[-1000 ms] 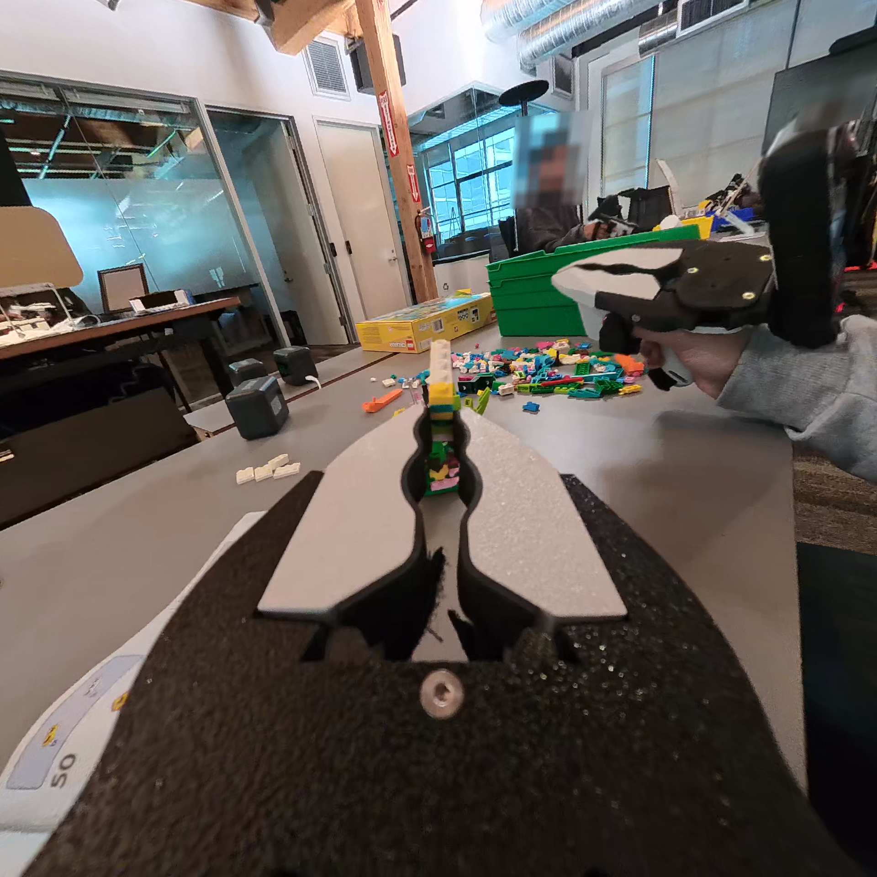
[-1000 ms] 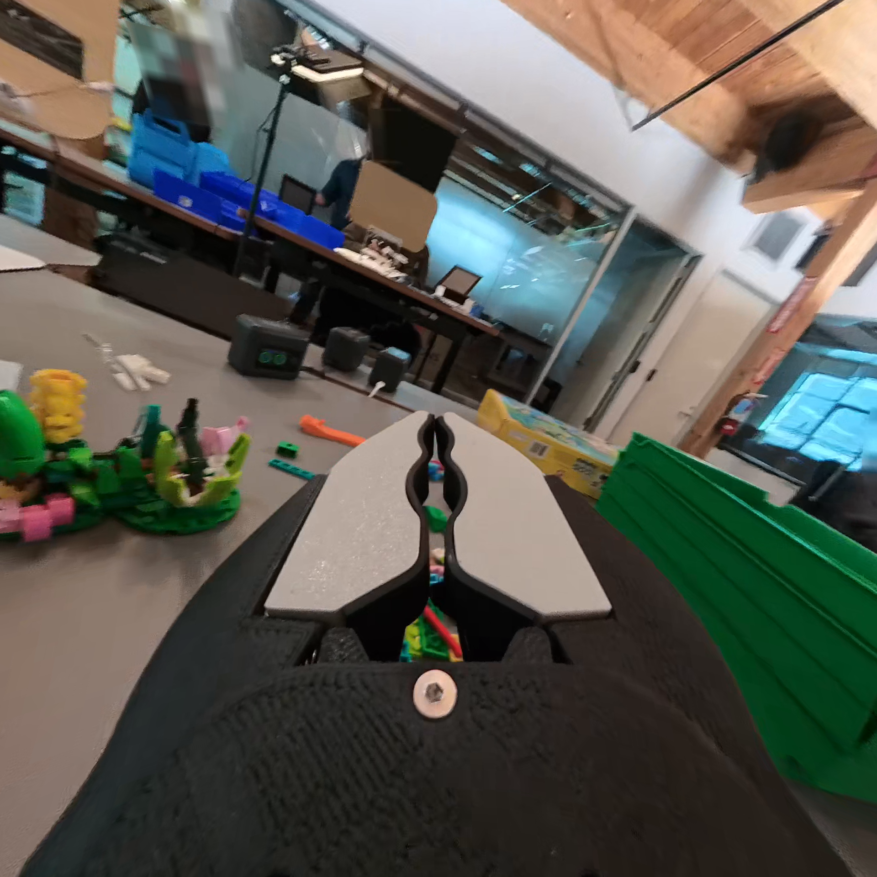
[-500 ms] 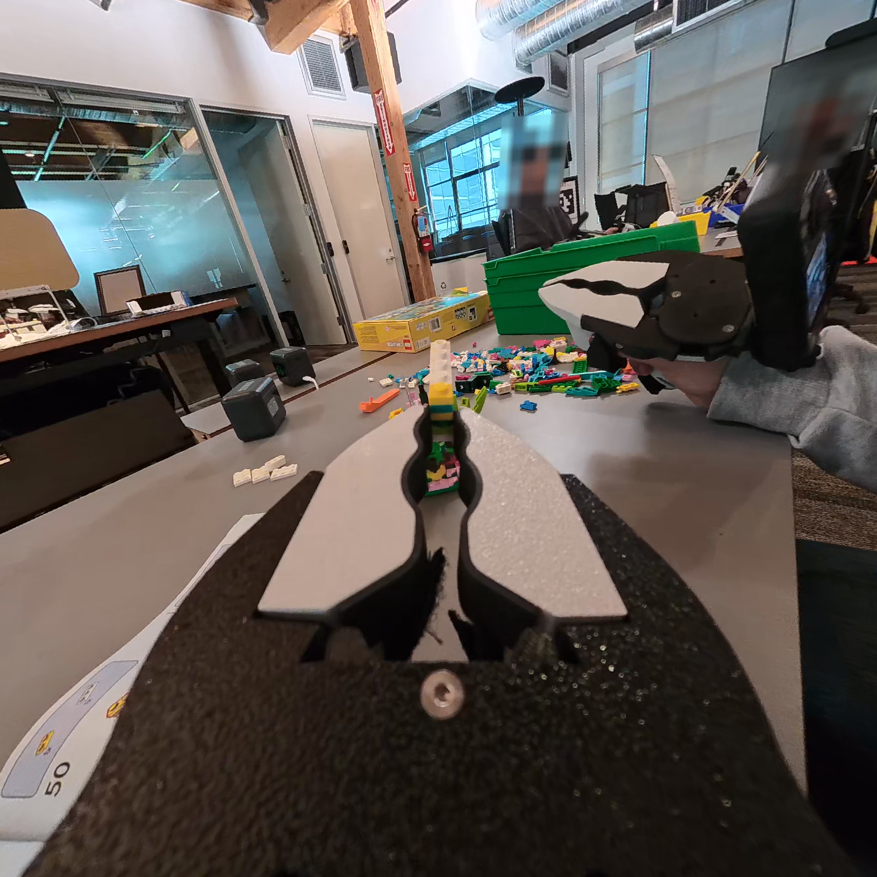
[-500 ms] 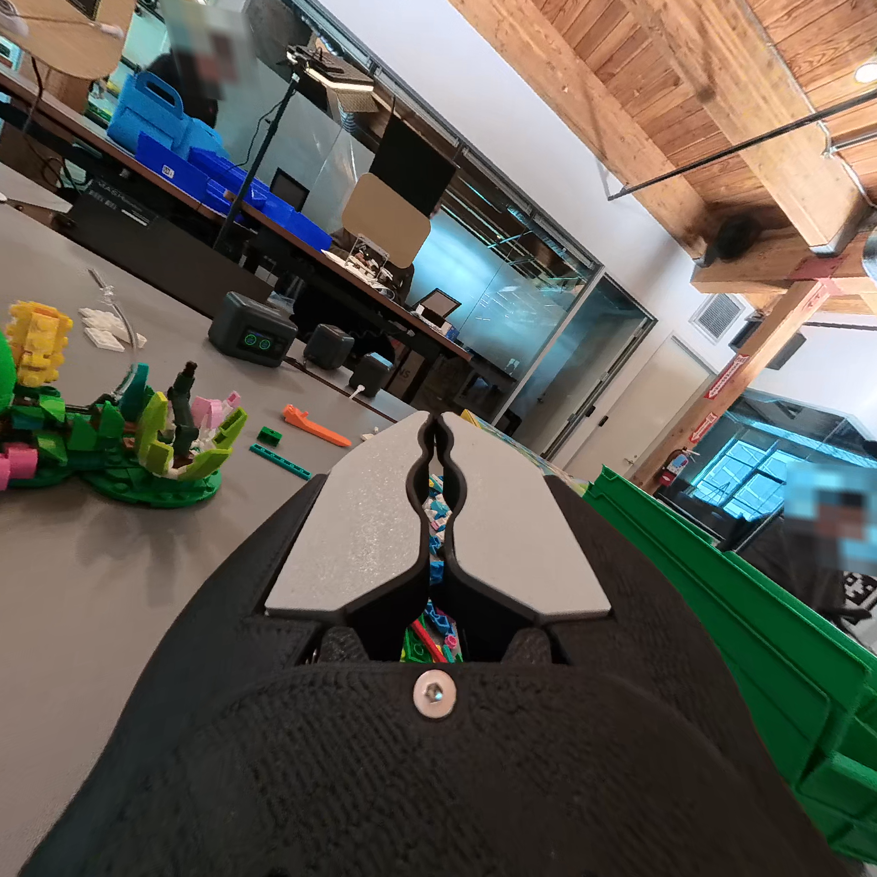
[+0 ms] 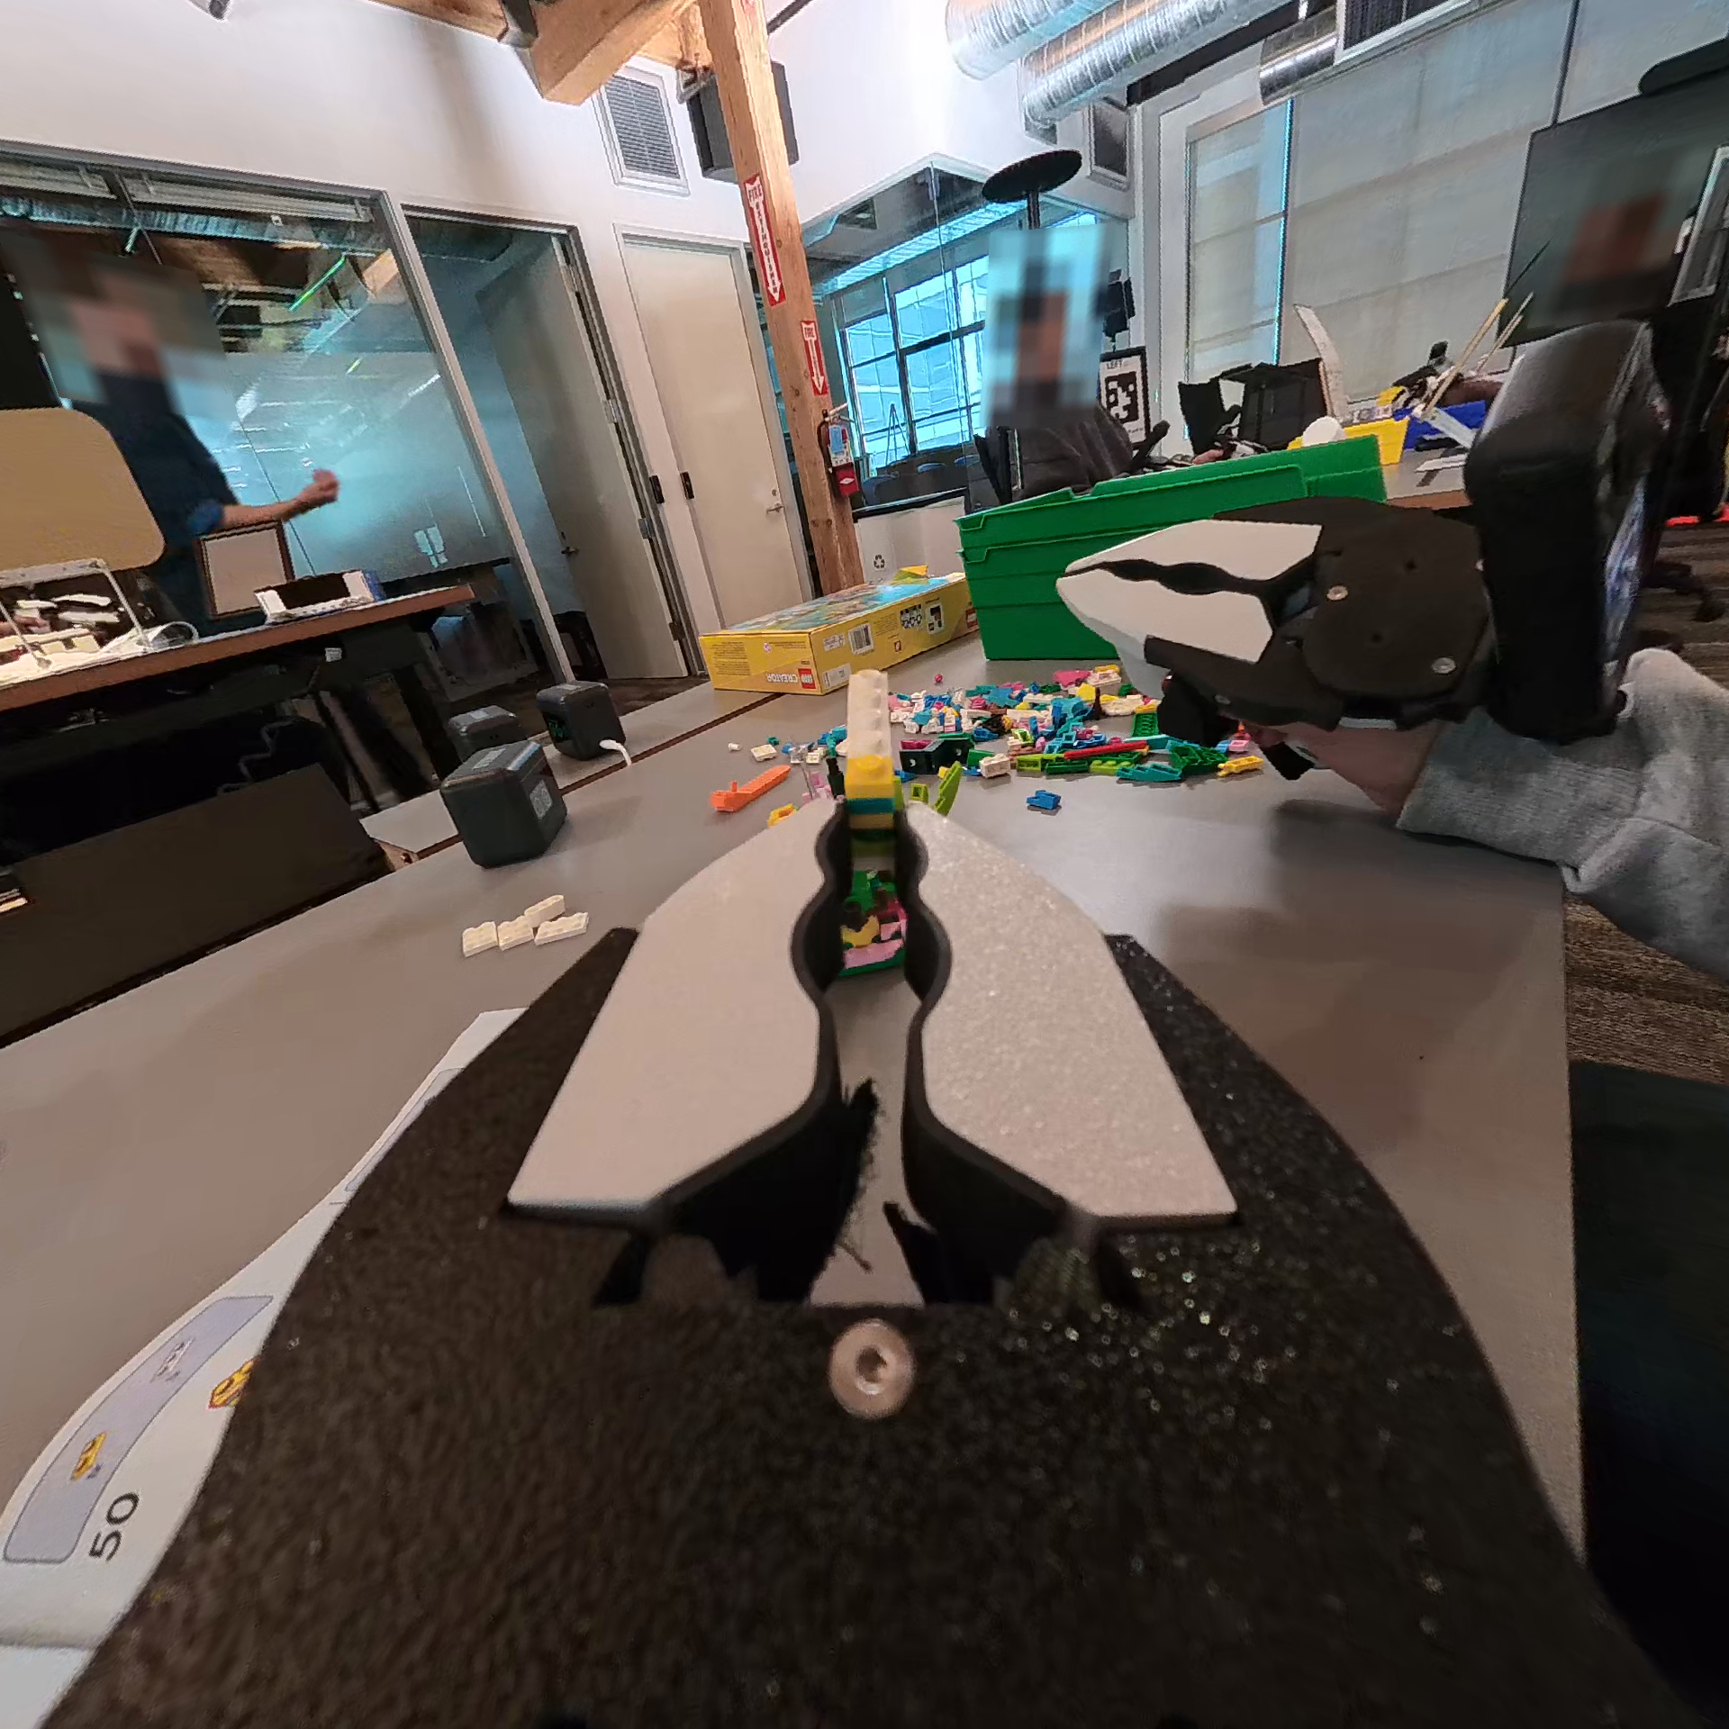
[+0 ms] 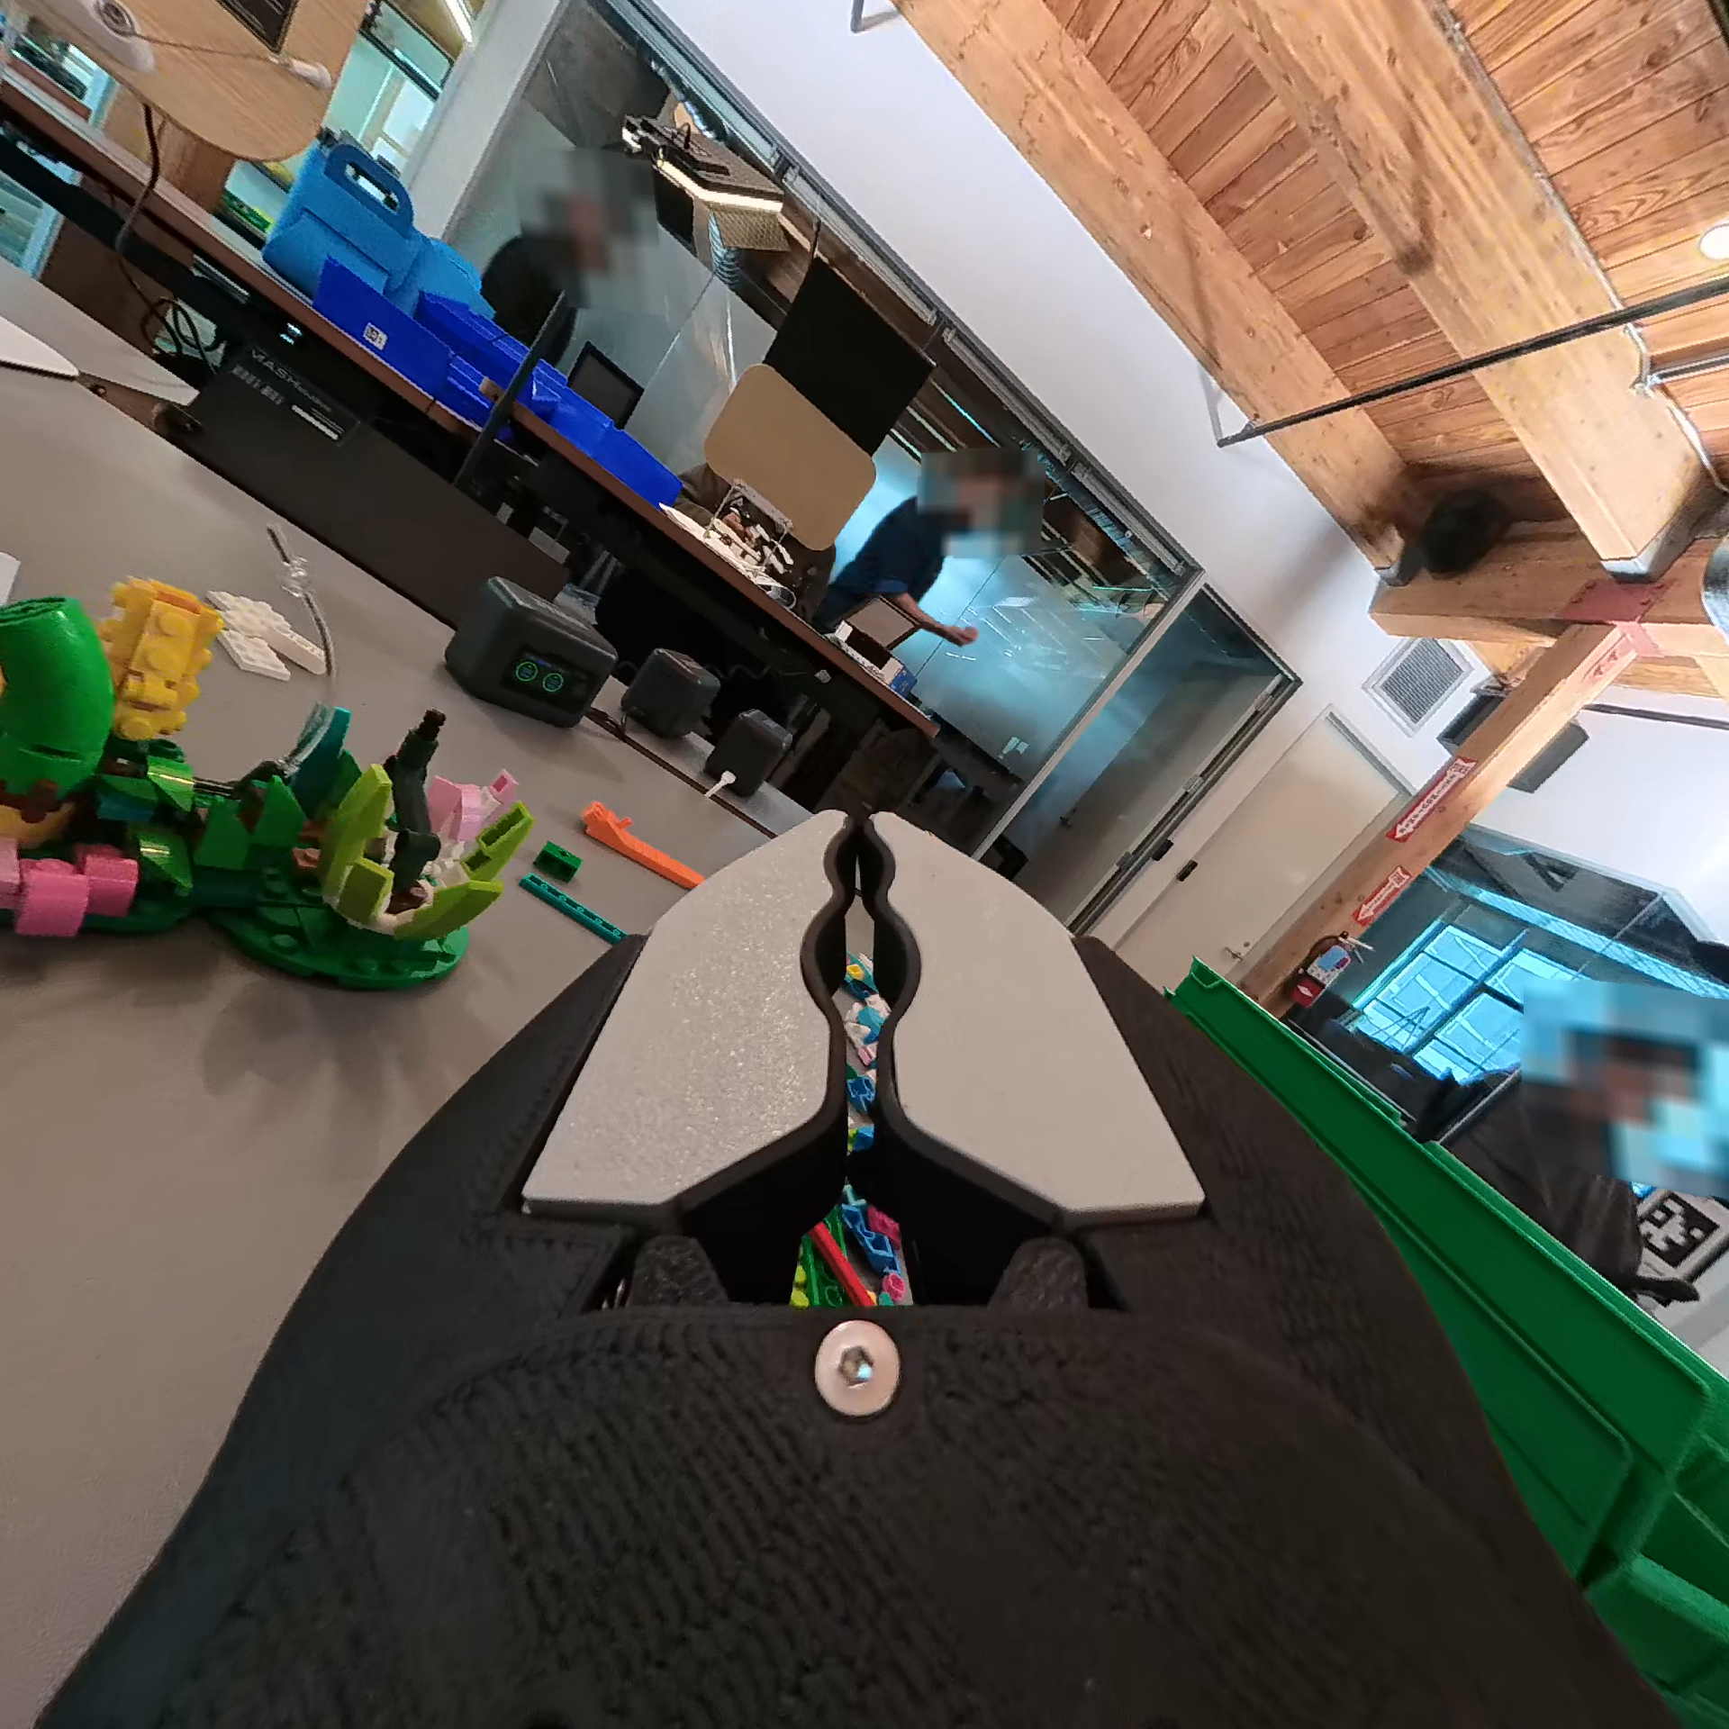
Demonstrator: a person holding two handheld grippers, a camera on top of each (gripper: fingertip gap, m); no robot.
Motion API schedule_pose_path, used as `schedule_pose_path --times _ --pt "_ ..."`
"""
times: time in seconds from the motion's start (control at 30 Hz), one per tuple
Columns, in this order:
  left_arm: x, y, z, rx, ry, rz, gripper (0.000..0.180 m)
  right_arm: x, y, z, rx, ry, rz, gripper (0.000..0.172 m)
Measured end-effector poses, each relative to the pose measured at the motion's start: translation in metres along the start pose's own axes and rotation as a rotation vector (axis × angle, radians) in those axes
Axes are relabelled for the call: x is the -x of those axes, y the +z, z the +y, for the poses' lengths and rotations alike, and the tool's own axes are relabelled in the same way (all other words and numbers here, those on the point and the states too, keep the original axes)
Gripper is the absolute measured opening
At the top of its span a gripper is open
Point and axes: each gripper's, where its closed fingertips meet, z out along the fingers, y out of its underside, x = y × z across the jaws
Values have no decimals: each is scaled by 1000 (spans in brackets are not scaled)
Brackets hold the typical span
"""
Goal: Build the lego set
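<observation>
My left gripper (image 5: 870, 823) is shut on a brick model (image 5: 870, 777): a narrow stack of yellow, teal and green bricks with a white column on top. Both fingertips press its sides, and its green and pink base shows through the gap below. The model stands on the grey table (image 5: 1263, 936). The right wrist view shows it at the left edge (image 6: 159, 655), with lime leaves and a green base. My right gripper (image 6: 856, 823) is shut with nothing between its fingertips. In the left wrist view it (image 5: 1076, 585) hovers above a pile of loose coloured bricks (image 5: 1057, 730).
An orange brick separator (image 5: 748, 786), small white plates (image 5: 524, 931), dark power banks (image 5: 505, 805), a yellow box (image 5: 833, 636) and stacked green bins (image 5: 1123, 552) are on the table. A printed sheet (image 5: 140, 1403) lies at near left. People stand at tables behind. About 20 cm separates my left fingertips from my right.
My right gripper, shut throughout, has tilted upward and drifted slightly left over the loose pile. My left gripper has kept its grip on the model and has barely moved.
</observation>
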Motion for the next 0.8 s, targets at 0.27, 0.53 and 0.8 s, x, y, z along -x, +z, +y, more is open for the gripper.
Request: schedule_pose_path --times 0.27,0.53,0.8 --pt "1 0 0 1 4 -8 8 3 0 -1 -1 -5 -11 0" --pt "-1 1 0 0 3 -5 8 6 0 -1 0 -22 -18 0" --pt "0 1 0 1 -4 -4 8 11 1 -1 1 -45 -32 0"
